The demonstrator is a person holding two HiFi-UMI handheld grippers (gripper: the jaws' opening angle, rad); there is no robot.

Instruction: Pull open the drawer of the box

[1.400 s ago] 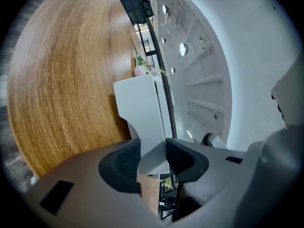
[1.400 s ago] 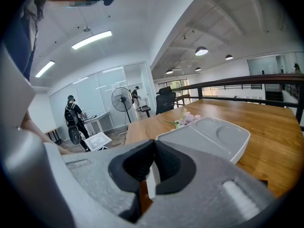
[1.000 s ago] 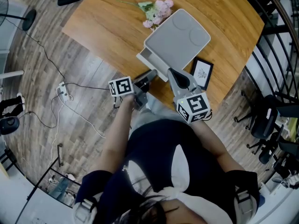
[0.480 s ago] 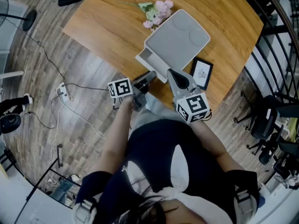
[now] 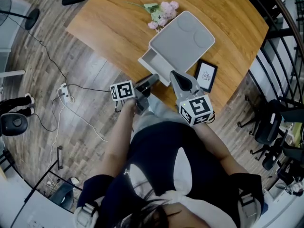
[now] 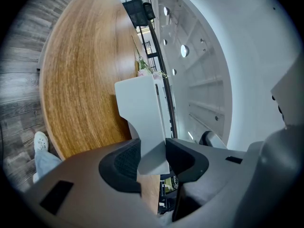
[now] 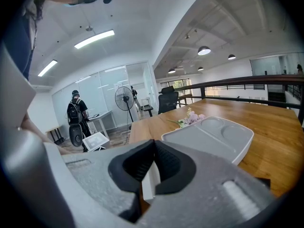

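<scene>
Between the pads of the left gripper (image 6: 152,152) I see a grey panel, and both pads press flat against it: this claw is clamped on the front of the drawer (image 5: 152,61). In the head view that drawer juts from the lower-left side of the box (image 5: 183,37), partly out, its pale inside open to the camera. The box itself is light grey, with two round hollows in its lid, and it lies just right of the frame's centre.

My right gripper (image 7: 152,144) has its jaws drawn together, tips meeting. A pale sliver shows in the slit beneath them, and I cannot tell whether it is pinched. In the head view this claw's nose lies at the box's near edge, just right of the drawer.

Both claws work over a wooden table (image 5: 109,23) with a rounded edge and a warm, streaked grain. A sprig of pink flowers (image 5: 162,11) lies touching the box's upper-left corner, and a small black picture frame (image 5: 206,74) lies just beside its lower-right side.

Grey plank flooring (image 5: 52,141) fills the left of the head view, crossed by thin cables (image 5: 80,113) that run to a power strip (image 5: 64,93). A black railing (image 5: 285,46) curves down the right edge, with office chairs (image 5: 270,122) below it. In the right gripper view a standing fan (image 7: 123,99) and a person with a backpack (image 7: 75,110) stand at the left before glass partitions, under long ceiling lights (image 7: 94,39).
</scene>
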